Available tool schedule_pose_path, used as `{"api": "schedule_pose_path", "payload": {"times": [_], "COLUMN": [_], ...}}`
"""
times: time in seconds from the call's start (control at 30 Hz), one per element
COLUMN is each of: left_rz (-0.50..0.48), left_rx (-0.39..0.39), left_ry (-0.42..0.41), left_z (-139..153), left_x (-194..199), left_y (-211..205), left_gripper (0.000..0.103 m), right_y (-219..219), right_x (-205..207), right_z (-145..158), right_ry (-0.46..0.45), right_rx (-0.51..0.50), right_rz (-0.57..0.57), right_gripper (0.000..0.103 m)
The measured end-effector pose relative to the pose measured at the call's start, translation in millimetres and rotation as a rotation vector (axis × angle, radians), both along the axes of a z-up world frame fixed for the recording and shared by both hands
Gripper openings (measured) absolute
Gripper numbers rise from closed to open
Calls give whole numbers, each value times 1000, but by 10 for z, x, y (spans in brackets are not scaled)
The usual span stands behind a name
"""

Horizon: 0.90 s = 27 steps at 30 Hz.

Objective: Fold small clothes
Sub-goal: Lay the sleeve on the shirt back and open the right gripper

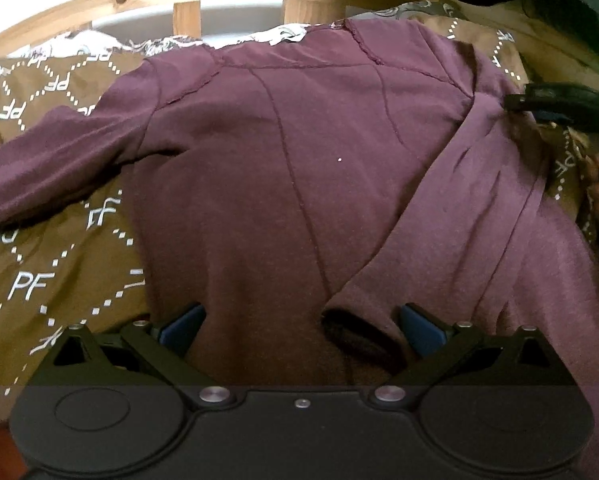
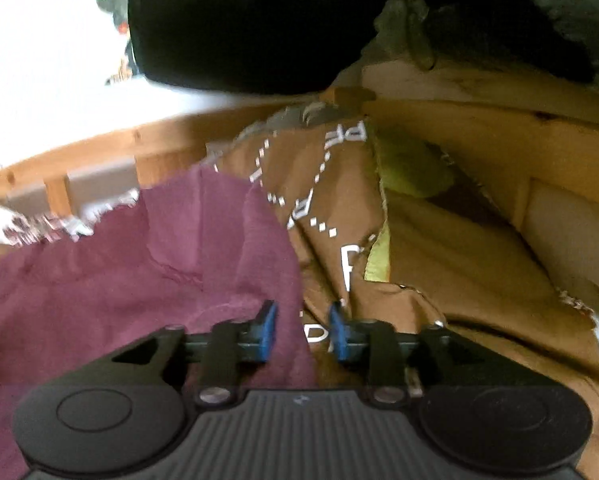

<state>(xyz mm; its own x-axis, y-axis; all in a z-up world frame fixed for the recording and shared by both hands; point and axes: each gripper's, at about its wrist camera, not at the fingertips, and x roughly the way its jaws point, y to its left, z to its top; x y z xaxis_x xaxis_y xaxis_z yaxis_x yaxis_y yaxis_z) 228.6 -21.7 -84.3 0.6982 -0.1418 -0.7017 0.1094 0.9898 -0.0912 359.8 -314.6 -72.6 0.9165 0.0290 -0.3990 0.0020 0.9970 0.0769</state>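
Brown patterned bedspread (image 1: pixel 39 280) carrying a maroon long-sleeved top (image 1: pixel 279 180) (one sleeve folded across its body); left gripper (image 1: pixel 301 326) fingers spread wide over the hem; right gripper (image 2: pixel 301 332) fingers parted, gripping nothing

Maroon garment (image 2: pixel 119 264) beside parted right hand-held gripper (image 2: pixel 302 334)

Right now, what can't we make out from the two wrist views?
- Shirt hem: left wrist view, hidden behind the left gripper body; its jaws stand wide apart.
- Shirt's left sleeve end: cut off by the left edge of that view.
- Whether the right gripper pinches the shirt edge: right wrist view, blurred; cloth lies between its open jaws.
- Dark mass at top: right wrist view, too dark to identify.
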Motion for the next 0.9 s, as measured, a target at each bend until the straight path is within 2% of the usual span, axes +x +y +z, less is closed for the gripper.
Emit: {"api": "schedule_pose_path", "payload": {"times": [0.03,0.13,0.23,0.27,0.33,0.47,0.6,0.67,0.77,0.83,0.9], "left_rz": [4,19,0,-4,4,30,44,56,70,67,54], "left_rx": [-11,-33,19,35,40,-3,-39,-40,-58,-66,-67], "left_ry": [5,23,17,9,5,36,-15,-38,-35,-34,-29], "left_z": [9,33,20,17,27,152,246,275,288,283,267], "left_x": [5,-7,-64,-92,-145,-215,-292,-268,-185,-133,-88], "left_y": [17,46,-6,-21,-20,57,155,174,188,160,121], "left_gripper": [102,102,102,102,102,102,102,102,102,102,102], "right_y": [1,30,126,161,205,145,103,84,87,72,40], "right_x": [-81,-360,-487,-496,-499,-644,-651,-568,-398,-291,-219], "right_z": [20,30,-82,-120,-176,-64,53,84,71,40,7], "right_ry": [-11,-26,4,19,39,-22,-53,-37,-3,32,65], "right_rx": [-10,-66,-221,-262,-329,-262,-266,-250,-266,-260,-230], "right_rz": [3,31,15,2,-22,25,112,157,207,221,236], "right_gripper": [58,71,77,81,85,88,88,85,64,61,42]}}
